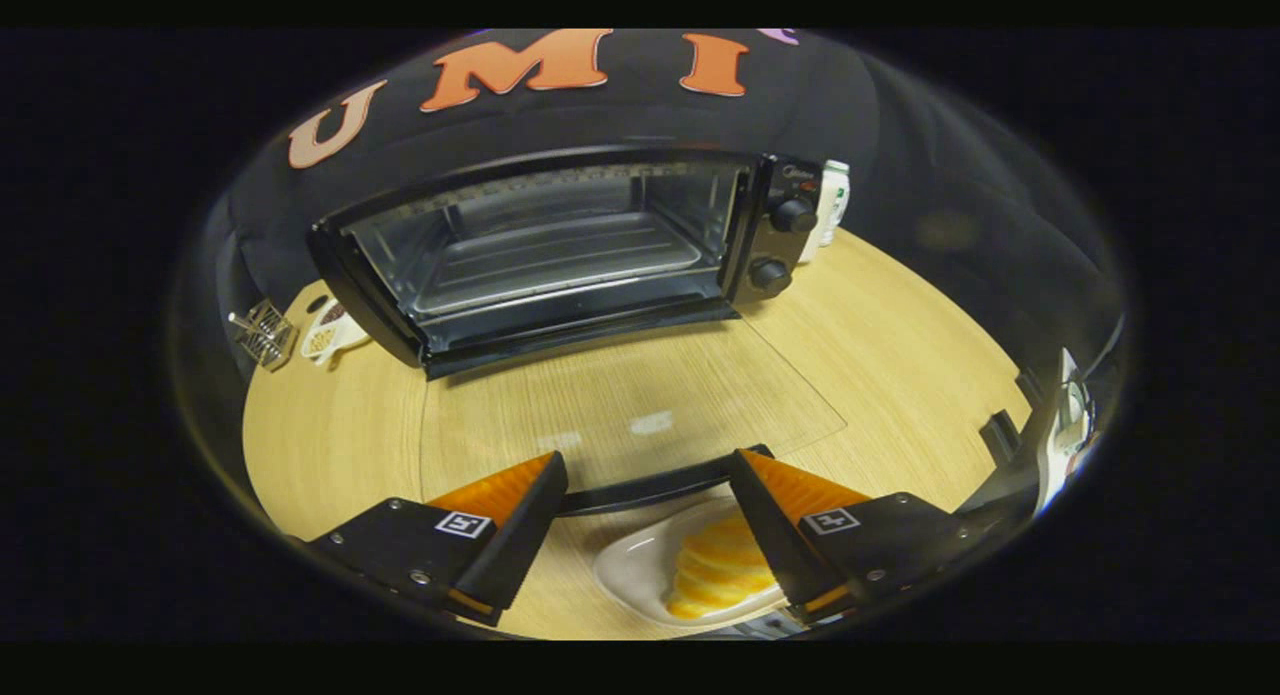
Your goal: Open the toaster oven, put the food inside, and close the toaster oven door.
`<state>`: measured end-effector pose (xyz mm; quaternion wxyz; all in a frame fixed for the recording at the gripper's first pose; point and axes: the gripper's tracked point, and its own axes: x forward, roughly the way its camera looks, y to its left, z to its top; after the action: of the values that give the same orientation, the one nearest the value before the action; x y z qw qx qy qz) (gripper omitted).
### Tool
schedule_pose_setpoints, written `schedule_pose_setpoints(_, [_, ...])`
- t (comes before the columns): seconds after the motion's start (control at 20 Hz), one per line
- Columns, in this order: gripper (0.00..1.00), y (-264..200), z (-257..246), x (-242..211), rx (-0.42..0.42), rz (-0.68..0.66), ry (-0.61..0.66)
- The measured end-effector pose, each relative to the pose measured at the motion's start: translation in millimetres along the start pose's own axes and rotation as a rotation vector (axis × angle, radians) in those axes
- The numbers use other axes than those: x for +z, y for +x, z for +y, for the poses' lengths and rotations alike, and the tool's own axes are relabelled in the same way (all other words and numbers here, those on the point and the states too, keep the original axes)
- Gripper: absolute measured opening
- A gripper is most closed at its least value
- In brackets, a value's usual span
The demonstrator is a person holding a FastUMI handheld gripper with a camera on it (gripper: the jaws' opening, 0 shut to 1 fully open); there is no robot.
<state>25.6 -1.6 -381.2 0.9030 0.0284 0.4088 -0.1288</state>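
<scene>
A black toaster oven (560, 245) stands at the back of the wooden table with its glass door (640, 405) folded flat down onto the table. The door's dark handle (650, 490) lies between my fingertips. Inside the oven a metal tray (560, 260) is visible, with nothing on it. A white plate (640, 570) with yellow sliced food (715, 565) sits on the table below the handle, close to my right finger (790, 525). My gripper (648, 475) is open, with the fingers spread wide on either side of the handle and touching nothing.
Two knobs (782, 245) sit on the oven's right panel. A white carton (832, 205) stands behind the oven's right side. A small wire rack (265, 333) and a patterned cup (330, 333) rest at the table's far left. Dark equipment (1050, 425) stands off the right edge.
</scene>
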Motion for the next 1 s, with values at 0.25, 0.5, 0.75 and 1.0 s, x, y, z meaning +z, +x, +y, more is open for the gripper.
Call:
schedule_pose_setpoints(0.25, [0.97,-40,-23,-37,-0.104,0.015,-0.049])
schedule_pose_setpoints(0.5, [0.94,-43,-29,-93,-0.141,0.119,0.048])
schedule_pose_setpoints(0.75, [0.81,-34,-30,-120,-0.157,0.171,0.162])
schedule_pose_setpoints(1.0, [0.58,-32,-34,-135,-0.170,0.203,0.304])
